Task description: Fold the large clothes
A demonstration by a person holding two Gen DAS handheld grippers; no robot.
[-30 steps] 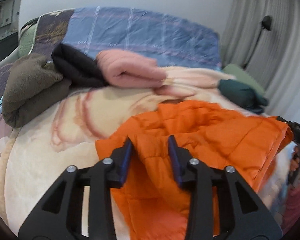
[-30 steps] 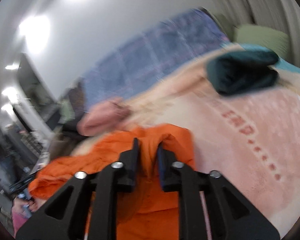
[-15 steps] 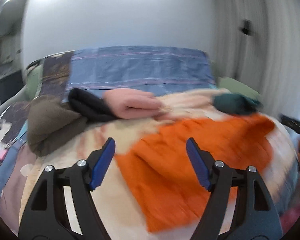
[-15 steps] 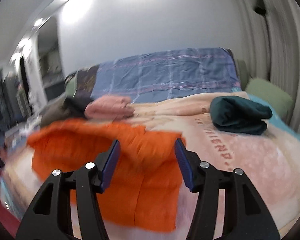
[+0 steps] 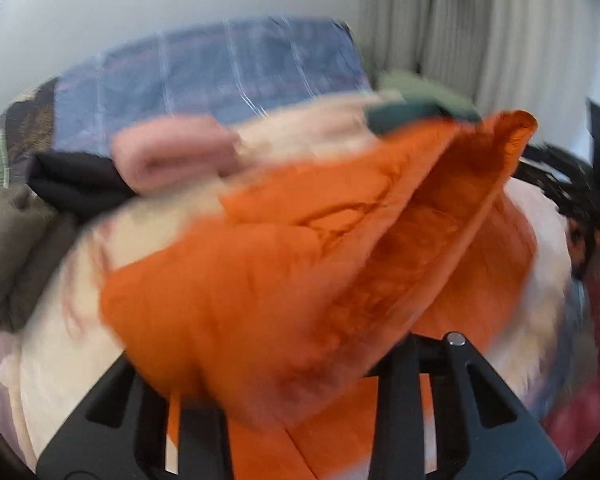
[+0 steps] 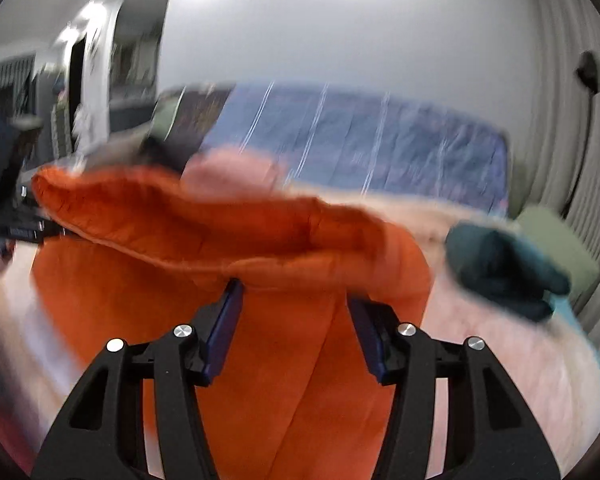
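An orange puffer jacket (image 5: pixel 280 280) is lifted off the bed and bunched, blurred by motion. It drapes over my left gripper (image 5: pixel 284 360) and hides the fingertips. The jaws are closing with the fabric between them. In the right wrist view the left gripper (image 6: pixel 16 232) sits at the jacket's raised left corner. My right gripper (image 6: pixel 294 300) stands open with its blue pads (image 6: pixel 224 328) bare. A thick fold of the jacket (image 6: pixel 280 380) lies across its tips. From the left wrist view the right gripper (image 5: pixel 560 188) shows behind the jacket's raised right corner.
The cream blanket (image 5: pixel 60 340) covers the bed. Along its far side lie an olive-brown bundle (image 5: pixel 16 248), a black garment (image 5: pixel 76 184), a pink folded one (image 5: pixel 172 152) and a dark green folded one (image 6: pixel 500 272). A blue plaid cover (image 5: pixel 220 72) stands behind them. Curtains hang at the right.
A second ago both grippers pinched the jacket, then both opened wide over it lying flat. Now the left jaws have narrowed and the jacket is raised; the right jaws stay wide.
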